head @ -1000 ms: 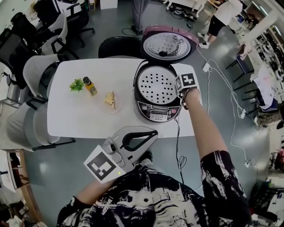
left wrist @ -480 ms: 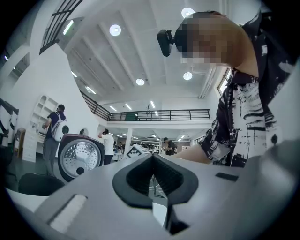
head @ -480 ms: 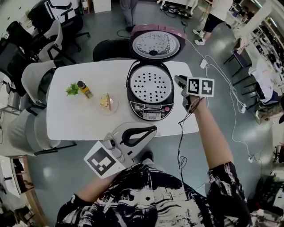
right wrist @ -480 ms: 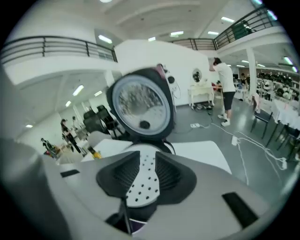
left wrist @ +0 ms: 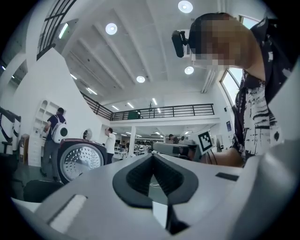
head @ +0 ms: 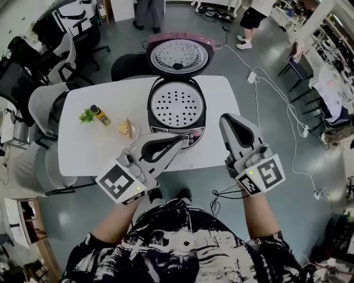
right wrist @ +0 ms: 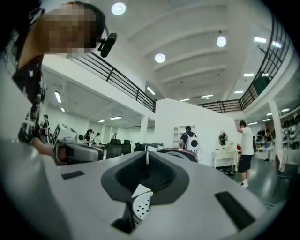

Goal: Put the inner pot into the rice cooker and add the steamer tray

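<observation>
**Head view.** One rice cooker point(head: 176, 126) stands on the white counter point(head: 88, 149), with its lid point(head: 178, 55) raised behind it. One perforated steamer tray point(head: 177, 105) is seated in the cooker's mouth. The inner pot beneath it cannot be made out. To the left, well apart from the cooker, lie one small bottle point(head: 99, 115), one green sprig point(head: 86, 116) and one plate with a cake wedge point(head: 126, 129).

Two grippers are held at the counter's near edge:
- The left gripper point(head: 178, 140) points toward the cooker's front panel.
- The right gripper point(head: 225, 119) is just right of the cooker.

Neither gripper carries anything, and nothing stands between them and the cooker.

One dark chair point(head: 130, 65) stands behind the counter and two grey chairs point(head: 47, 99) at its left. Cables point(head: 276, 94) trail over the floor. Two people point(head: 145, 11) stand at the far side.

**Left gripper view.** The fingers point(left wrist: 140, 171) meet at the tips with nothing between them. The cooker lid shows at left, with two people beside it.

**Right gripper view.** The fingers point(right wrist: 161, 173) have just been closing. They now rest together, empty. The steamer tray's holes show through the gap below the tips. Two people stand beyond at the right
</observation>
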Available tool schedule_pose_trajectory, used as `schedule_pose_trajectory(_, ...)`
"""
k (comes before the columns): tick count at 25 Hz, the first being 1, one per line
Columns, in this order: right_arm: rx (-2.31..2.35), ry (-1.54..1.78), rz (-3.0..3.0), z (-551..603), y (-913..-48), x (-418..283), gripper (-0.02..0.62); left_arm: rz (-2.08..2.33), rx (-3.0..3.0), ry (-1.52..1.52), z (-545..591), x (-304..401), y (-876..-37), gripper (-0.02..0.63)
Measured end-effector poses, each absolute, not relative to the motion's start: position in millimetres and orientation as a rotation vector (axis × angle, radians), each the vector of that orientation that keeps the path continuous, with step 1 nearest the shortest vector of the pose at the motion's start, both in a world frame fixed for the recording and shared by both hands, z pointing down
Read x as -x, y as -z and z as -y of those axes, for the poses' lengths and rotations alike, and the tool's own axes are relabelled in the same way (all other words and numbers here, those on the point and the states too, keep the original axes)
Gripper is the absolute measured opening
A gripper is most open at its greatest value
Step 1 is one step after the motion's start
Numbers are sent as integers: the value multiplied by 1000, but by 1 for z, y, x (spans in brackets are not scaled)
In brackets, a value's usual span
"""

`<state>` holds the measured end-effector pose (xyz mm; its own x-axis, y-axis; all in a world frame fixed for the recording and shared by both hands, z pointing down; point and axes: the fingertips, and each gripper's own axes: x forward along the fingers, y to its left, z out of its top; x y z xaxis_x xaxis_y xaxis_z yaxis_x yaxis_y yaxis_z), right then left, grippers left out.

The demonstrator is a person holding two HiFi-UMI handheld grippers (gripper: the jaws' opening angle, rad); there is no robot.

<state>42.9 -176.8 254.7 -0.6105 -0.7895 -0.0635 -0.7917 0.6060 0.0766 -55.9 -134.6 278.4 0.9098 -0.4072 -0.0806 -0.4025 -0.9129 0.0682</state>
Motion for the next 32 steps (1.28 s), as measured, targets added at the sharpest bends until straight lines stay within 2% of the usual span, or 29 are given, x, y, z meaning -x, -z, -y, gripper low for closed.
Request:
schedule_pose_trajectory(9,1534,-106,-2719,161,-272,-100,-2,707,-3017,130,135,34,-269,5)
schedule_pose_trajectory(32,1440,-37,-2818,179,-292,-77,-3,942,-2939,88,159,52,-283,5)
